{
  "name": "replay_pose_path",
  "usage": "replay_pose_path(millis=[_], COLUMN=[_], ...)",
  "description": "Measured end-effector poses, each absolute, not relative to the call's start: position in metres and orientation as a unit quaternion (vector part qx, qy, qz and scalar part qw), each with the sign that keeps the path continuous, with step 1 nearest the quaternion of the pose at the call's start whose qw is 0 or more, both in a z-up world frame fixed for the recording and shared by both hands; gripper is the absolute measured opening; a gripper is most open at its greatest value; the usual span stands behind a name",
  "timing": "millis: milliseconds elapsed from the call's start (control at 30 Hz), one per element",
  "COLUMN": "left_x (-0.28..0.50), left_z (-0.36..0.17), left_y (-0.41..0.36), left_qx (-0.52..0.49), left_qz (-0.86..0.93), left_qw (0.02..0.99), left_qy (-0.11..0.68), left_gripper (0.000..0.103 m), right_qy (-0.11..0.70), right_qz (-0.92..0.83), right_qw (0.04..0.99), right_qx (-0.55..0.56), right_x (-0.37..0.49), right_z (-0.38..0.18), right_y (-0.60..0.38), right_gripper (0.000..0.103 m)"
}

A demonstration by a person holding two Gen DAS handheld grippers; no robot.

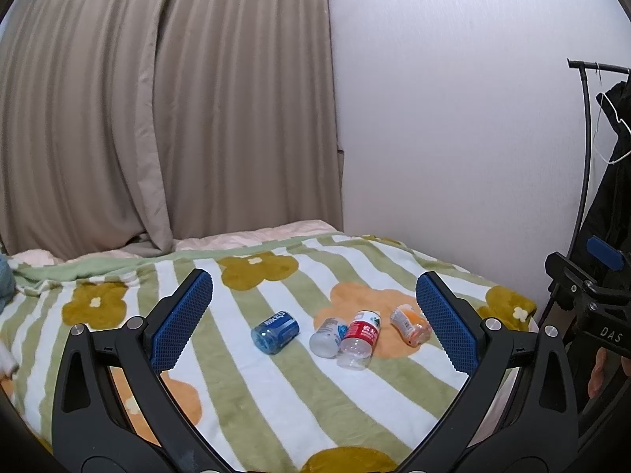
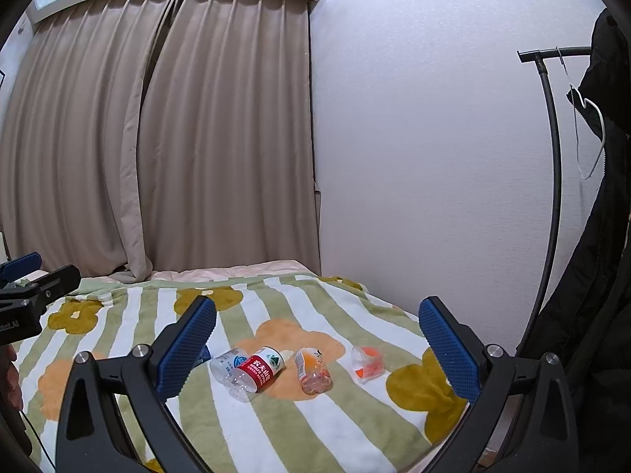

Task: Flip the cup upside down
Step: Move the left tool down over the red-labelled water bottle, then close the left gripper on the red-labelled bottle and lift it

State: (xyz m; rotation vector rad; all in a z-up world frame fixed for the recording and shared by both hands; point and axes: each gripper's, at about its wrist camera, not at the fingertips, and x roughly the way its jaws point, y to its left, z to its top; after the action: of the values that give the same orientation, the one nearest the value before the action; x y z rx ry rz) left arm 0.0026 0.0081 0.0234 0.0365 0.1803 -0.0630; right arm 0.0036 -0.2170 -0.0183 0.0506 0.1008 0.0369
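Nothing is gripped yet: the left gripper (image 1: 313,311) is held wide apart and empty above the striped flower-patterned fleece blanket (image 1: 244,386), and the right gripper (image 2: 317,339) is likewise spread wide with nothing between its blue pads. The task's thing, a small clear plastic cup with orange markings (image 2: 368,362), is seen only in the right wrist view, lying on the blanket at the right end of the row, apart from the rest. It is judged to be on its side, its long axis running roughly level with the bed, the wider mouth apparently turned toward the left and the camera, though that is hard to be sure of. Beside it lie an orange-tinted crumpled plastic bottle (image 2: 313,372), a red-labelled clear water bottle (image 2: 258,370) and a blue-labelled clear bottle (image 2: 226,362) touching it; a squat blue plastic bottle (image 1: 275,332) is seen further left. The flip is judged not begun: approach, grasp, turn-over and mouth-down placement are all left.
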Motion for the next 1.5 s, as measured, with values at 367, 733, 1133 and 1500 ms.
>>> replay_pose_path(millis=[367,733,1133,1500], left_x=[0.136,0.297,0.35,0.36], left_z=[0.003,-0.113,-0.186,-0.202], left_y=[-0.041,-0.116,-0.126,-0.114], left_qx=[0.089,0.192,0.225,0.221], left_qz=[-0.125,-0.184,-0.157,-0.146], left_qw=[0.965,0.858,0.79,0.779], left_qy=[0.214,0.44,0.548,0.568], left_gripper=[0.103,0.094,0.08,0.057], right_qy=[0.069,0.115,0.131,0.137], right_qz=[0.021,0.011,0.009,0.018], right_qw=[0.997,0.991,0.988,0.986], right_qx=[0.035,0.061,0.082,0.089], right_x=[0.026,0.058,0.083,0.093], right_z=[-0.024,-0.057,-0.078,-0.086], right_y=[-0.239,-0.278,-0.304,-0.306], right_gripper=[0.103,0.103,0.103,0.103])
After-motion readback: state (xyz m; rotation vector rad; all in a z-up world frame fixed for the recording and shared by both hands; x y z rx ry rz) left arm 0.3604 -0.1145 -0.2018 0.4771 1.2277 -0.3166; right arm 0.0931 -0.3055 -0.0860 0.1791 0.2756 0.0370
